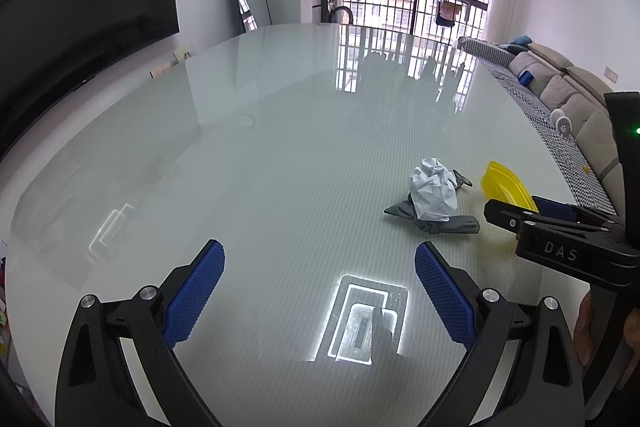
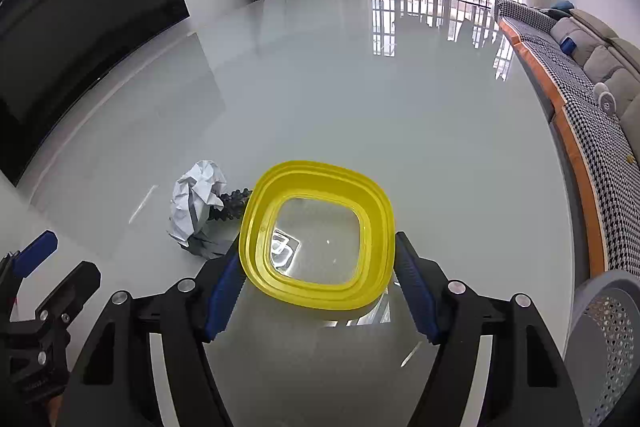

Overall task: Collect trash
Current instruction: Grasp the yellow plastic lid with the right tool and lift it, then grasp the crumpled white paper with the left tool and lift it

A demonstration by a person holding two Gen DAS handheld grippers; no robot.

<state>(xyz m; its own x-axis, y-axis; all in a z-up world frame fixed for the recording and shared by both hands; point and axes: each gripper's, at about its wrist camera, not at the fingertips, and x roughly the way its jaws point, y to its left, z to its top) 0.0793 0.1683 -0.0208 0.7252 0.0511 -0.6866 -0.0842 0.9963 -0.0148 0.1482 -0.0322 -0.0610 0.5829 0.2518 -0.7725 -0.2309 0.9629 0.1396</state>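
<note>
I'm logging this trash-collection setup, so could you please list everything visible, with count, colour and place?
Bowl: one, yellow with a clear base, on the table between the right gripper's fingers.
Crumpled paper: one, white, mid-table, left of the bowl.
Dark scrap: one, grey, under the paper.
Table: one, glossy white.
Television: one, black, on the left wall.
Sofa: one, beige, on the right.
Left gripper: black with blue pads, open, empty.
Right gripper: black with blue pads, either side of the bowl.
</note>
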